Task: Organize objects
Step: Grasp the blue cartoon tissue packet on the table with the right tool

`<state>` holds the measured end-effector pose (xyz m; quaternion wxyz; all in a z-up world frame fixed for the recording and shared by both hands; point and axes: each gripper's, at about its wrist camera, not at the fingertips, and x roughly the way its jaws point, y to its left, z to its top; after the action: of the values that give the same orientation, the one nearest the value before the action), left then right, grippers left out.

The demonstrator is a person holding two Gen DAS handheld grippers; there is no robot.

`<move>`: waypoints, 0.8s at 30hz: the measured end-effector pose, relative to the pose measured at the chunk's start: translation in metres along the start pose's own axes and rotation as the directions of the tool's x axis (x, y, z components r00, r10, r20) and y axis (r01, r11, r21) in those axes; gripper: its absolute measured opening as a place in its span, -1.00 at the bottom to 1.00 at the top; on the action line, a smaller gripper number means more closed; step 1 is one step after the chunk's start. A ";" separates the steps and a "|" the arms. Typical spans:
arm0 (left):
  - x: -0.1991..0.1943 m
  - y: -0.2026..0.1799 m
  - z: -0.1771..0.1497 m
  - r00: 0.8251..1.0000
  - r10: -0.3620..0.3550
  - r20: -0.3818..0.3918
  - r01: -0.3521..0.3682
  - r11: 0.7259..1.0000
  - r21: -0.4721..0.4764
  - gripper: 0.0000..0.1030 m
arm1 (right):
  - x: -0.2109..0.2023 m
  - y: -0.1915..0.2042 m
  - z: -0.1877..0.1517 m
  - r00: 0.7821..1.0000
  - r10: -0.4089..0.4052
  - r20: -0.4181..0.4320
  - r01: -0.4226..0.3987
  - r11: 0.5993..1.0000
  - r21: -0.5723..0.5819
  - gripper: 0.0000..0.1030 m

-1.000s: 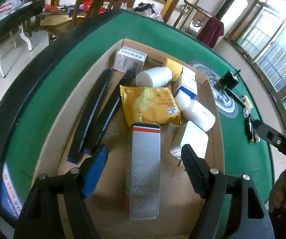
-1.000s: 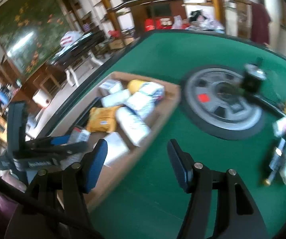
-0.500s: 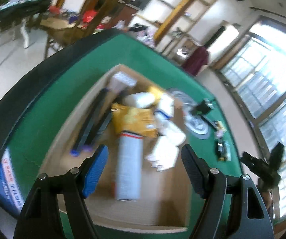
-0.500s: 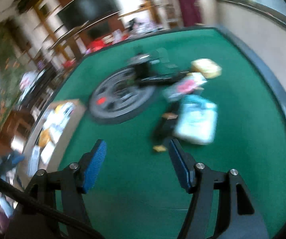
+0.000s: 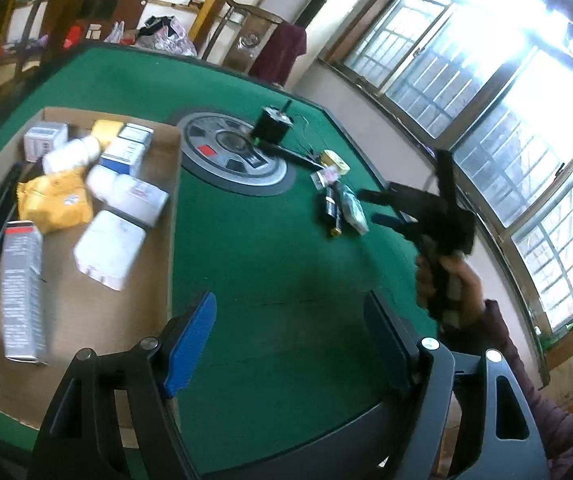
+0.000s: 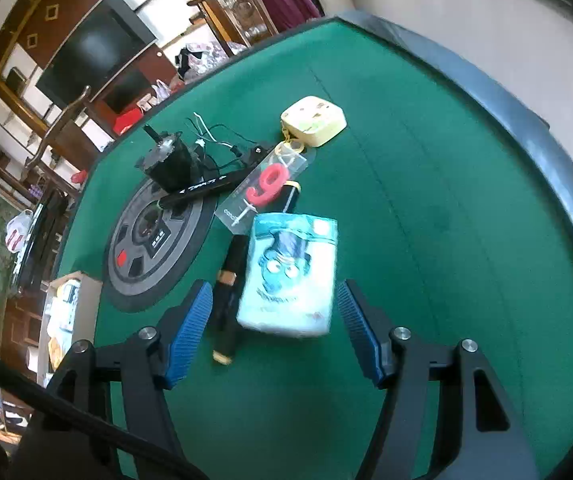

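Note:
My left gripper [image 5: 292, 320] hangs open over bare green felt, just right of the cardboard tray [image 5: 86, 340]. In the tray lie a silver box [image 5: 20, 292], a yellow packet [image 5: 56, 202], white bottles and small boxes. My right gripper [image 6: 274, 296] is open and points down at a light blue tissue pack [image 6: 290, 276], which lies flat between its blue pads [image 6: 190, 328] without touching them. A black tube [image 6: 228, 300] lies beside the pack, close to the left pad. In the left wrist view a hand holds the right gripper [image 5: 370, 206] next to the same small pile.
Beyond the pack lie a red "9" candle in a clear packet [image 6: 266, 188], a yellow case [image 6: 313, 126], a black bar [image 6: 210, 188] and a black motor [image 6: 170, 160] on a grey weight plate [image 6: 154, 248]. The table's padded rim [image 6: 558, 168] curves round on the right.
My left gripper has swung right, from over the tray's contents to the felt beside it. My right gripper has swung from the tray side to the small pile and come down over the tissue pack.

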<state>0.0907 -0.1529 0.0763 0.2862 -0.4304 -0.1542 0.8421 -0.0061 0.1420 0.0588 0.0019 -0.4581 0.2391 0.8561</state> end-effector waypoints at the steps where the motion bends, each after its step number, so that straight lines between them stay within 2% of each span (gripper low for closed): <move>1: 0.001 -0.003 0.002 1.000 0.002 0.000 -0.002 1.000 0.003 0.37 | 0.004 0.003 0.003 1.000 -0.011 -0.002 0.011 1.000 0.003 0.25; 5: -0.002 -0.018 0.007 1.000 0.025 0.009 -0.025 0.999 0.035 0.37 | 0.021 0.007 0.009 0.997 -0.073 -0.014 0.073 0.997 -0.009 0.24; 7: 0.003 -0.024 0.011 0.999 0.041 0.010 -0.042 0.998 0.055 0.37 | 0.024 0.007 0.010 0.996 -0.084 -0.019 0.084 0.996 -0.021 -0.02; 8: 0.007 -0.029 0.012 0.999 0.048 0.008 -0.049 0.997 0.065 0.37 | 0.024 0.006 0.009 0.997 -0.075 -0.022 0.075 0.997 -0.023 -0.23; 12: 0.024 -0.045 0.020 0.998 0.058 -0.009 -0.057 0.994 0.098 0.37 | 0.013 -0.004 0.003 0.997 -0.076 -0.012 0.075 0.997 -0.028 -0.43; 14: 0.038 -0.058 0.023 0.997 0.077 -0.021 -0.073 0.989 0.130 0.37 | 0.005 -0.010 -0.001 0.990 -0.139 0.002 0.139 0.989 -0.045 -0.43; 17: 0.057 -0.076 0.028 0.995 0.092 -0.027 -0.085 0.979 0.186 0.37 | -0.005 -0.017 -0.004 0.962 -0.273 0.033 0.274 0.960 -0.061 -0.42; 18: 0.065 -0.081 0.030 0.995 0.099 -0.030 -0.091 0.975 0.201 0.37 | -0.008 -0.022 -0.003 0.966 -0.255 0.032 0.257 0.965 -0.045 -0.42; 19: 0.074 -0.085 0.034 0.993 0.112 -0.035 -0.102 0.972 0.211 0.37 | -0.010 -0.028 -0.002 0.982 -0.189 0.029 0.189 0.982 -0.017 -0.42; 20: 0.085 -0.088 0.038 0.991 0.127 -0.047 -0.115 0.971 0.211 0.37 | -0.011 -0.032 0.001 0.992 -0.124 0.024 0.124 0.992 0.003 -0.35; 21: 0.094 -0.089 0.043 0.989 0.136 -0.064 -0.121 0.972 0.201 0.37 | -0.010 -0.033 0.003 0.997 -0.081 0.017 0.080 0.997 0.019 -0.17; 23: 0.102 -0.091 0.048 0.988 0.131 -0.077 -0.117 0.978 0.172 0.37 | -0.004 -0.031 0.007 0.999 -0.034 0.004 0.034 0.998 0.044 0.05; 24: 0.105 -0.092 0.049 0.989 0.128 -0.078 -0.114 0.980 0.164 0.37 | 0.001 -0.026 0.009 1.000 -0.021 -0.006 0.021 0.999 0.042 0.05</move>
<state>0.0337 -0.0169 0.0847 0.2743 -0.4516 -0.0471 0.8477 -0.0081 0.1687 0.0515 0.0200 -0.4627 0.2521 0.8497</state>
